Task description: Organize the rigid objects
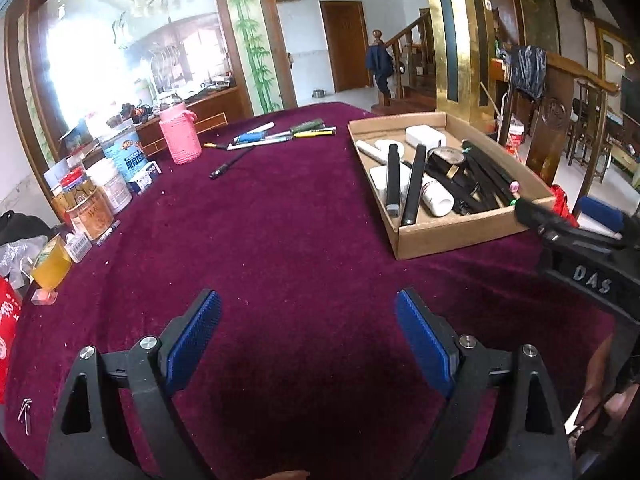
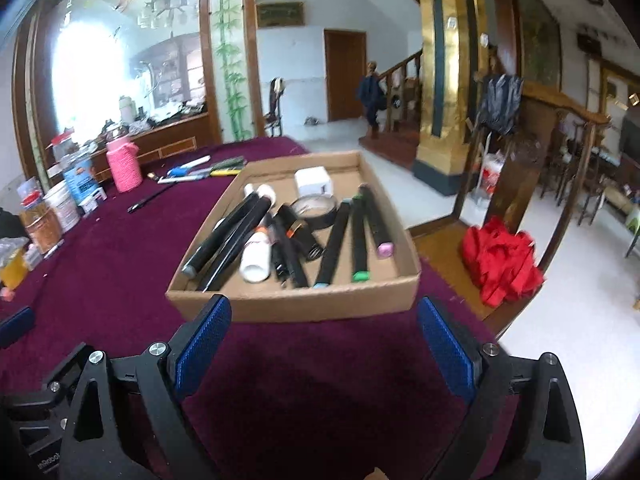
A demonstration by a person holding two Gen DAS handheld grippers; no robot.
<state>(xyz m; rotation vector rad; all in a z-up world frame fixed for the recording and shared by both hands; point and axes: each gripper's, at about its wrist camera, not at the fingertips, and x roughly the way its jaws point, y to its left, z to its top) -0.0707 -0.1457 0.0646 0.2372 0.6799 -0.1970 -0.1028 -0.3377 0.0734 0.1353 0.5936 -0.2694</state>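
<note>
mostly maroon tablecloth [image 1: 288,220] under a cardboard tray [image 2: 288,304], gilded pillar [image 2: 444,80] behind.

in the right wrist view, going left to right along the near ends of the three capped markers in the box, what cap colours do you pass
blue cap → green cap → pink cap, all inside the cardboard box

maroon table [image 1: 280,220] (velvety): cardboard tray [image 1: 460,236], pens [image 1: 280,134].
</note>
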